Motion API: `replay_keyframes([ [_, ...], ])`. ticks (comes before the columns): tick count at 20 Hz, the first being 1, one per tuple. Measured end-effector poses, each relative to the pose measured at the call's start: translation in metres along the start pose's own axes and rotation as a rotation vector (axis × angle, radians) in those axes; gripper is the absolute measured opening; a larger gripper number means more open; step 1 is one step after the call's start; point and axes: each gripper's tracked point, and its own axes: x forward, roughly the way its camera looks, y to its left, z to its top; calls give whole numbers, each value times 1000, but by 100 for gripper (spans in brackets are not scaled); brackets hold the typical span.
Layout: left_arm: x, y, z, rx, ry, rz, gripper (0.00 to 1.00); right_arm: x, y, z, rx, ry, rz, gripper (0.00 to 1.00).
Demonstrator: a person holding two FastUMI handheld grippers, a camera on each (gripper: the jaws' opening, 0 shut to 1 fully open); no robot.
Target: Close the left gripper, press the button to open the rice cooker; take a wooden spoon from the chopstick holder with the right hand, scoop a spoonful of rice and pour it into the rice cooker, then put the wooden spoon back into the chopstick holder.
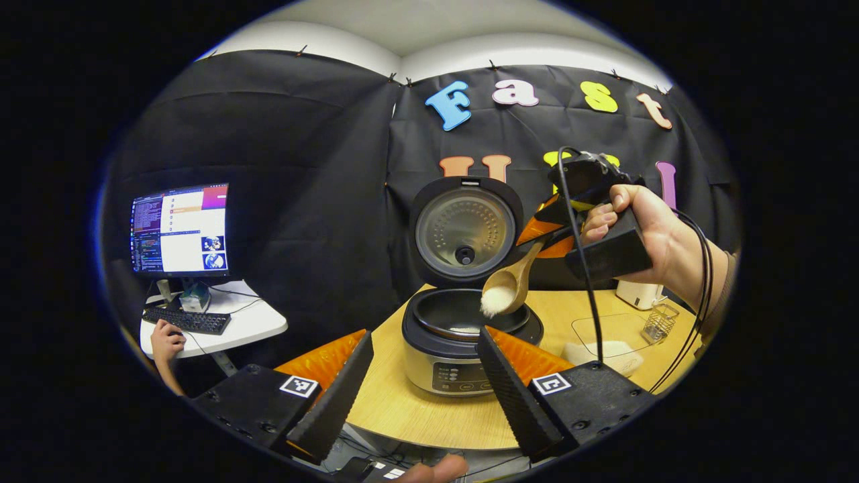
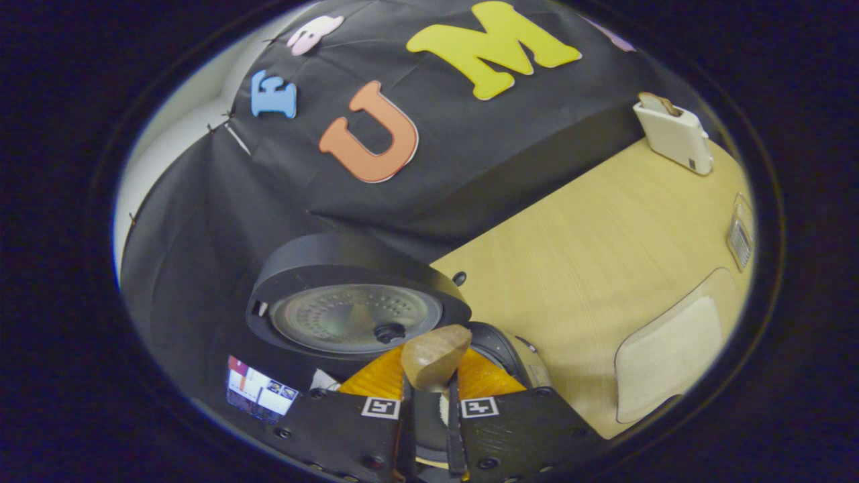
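The rice cooker [image 1: 463,335] is sitting on the light wooden table [image 1: 429,409], close to the table's rounded near edge, with its lid [image 1: 465,231] standing upright and fully open against the black booth wall. The inner pot's rim is exposed all round; a little rice is visible at the bottom of the pot.

In the left gripper view the left gripper [image 1: 423,382] is being held low, at the table's near edge, in front of the cooker. Its fingers are being kept wide apart, nothing between them, and the cooker's front panel is framed in the gap.

The right gripper [image 1: 553,231] is being held by a hand [image 1: 644,235] above and to the right of the cooker. The wooden spoon [image 1: 510,285] is being gripped by its handle, both fingers pressed close on it, as seen in the right gripper view [image 2: 429,396]. The spoon bowl is tilted down over the pot's right rim, and white rice [image 1: 495,300] is sitting at its lower lip. Whether the spoon is touching the rim cannot be told.

To the right of the cooker the tabletop is open. A clear container of rice [image 1: 607,352] is lying near the right edge, the wire chopstick holder [image 1: 659,323] is standing just beyond it, and a white appliance [image 2: 674,134] is standing at the back against the wall.

To the left, apart from the table, a monitor [image 1: 180,229] and keyboard [image 1: 186,320] are resting on a small white desk [image 1: 251,322].
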Motion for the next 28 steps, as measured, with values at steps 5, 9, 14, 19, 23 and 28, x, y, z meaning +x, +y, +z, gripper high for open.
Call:
replay_keyframes([
  [5,0,6,-2,-13,-1,8,100,5,27,-5,-212,-25,5,18],
  [9,0,8,-1,-18,1,18,100,6,57,-10,-457,-80,19,18],
  [14,1,13,-2,-23,5,28,99,10,72,-16,-745,-158,-31,18],
  [19,5,18,-7,-28,24,49,97,4,87,-20,-990,-265,-97,18],
  [23,8,28,-15,-29,55,73,97,0,92,-18,-1142,-329,-159,18],
  [28,9,23,-13,-33,55,67,97,-23,103,-7,-1090,-377,-117,18],
])
